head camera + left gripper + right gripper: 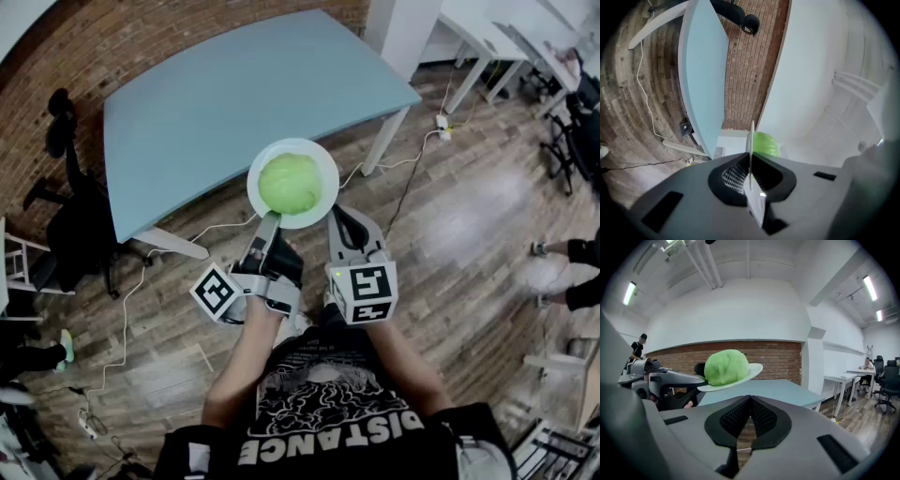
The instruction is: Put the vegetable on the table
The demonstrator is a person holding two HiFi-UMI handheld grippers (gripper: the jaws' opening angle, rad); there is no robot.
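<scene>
A round green vegetable (291, 183) lies on a white plate (323, 165). My left gripper (270, 223) is shut on the plate's near-left rim and holds it in the air by the front edge of the light blue table (234, 98). In the left gripper view the plate (751, 140) runs edge-on between the jaws, with the vegetable (765, 143) behind it. My right gripper (349, 225) hovers just beside the plate's near-right rim, shut with nothing in it. In the right gripper view the vegetable (725, 366) and plate (753, 369) float above the closed jaws (750, 398).
A black office chair (73, 220) stands left of the table. White cables (122, 309) and a power strip (443, 127) lie on the wooden floor. White desks (487, 42) and chairs are at the far right, where a person's legs (572, 267) show.
</scene>
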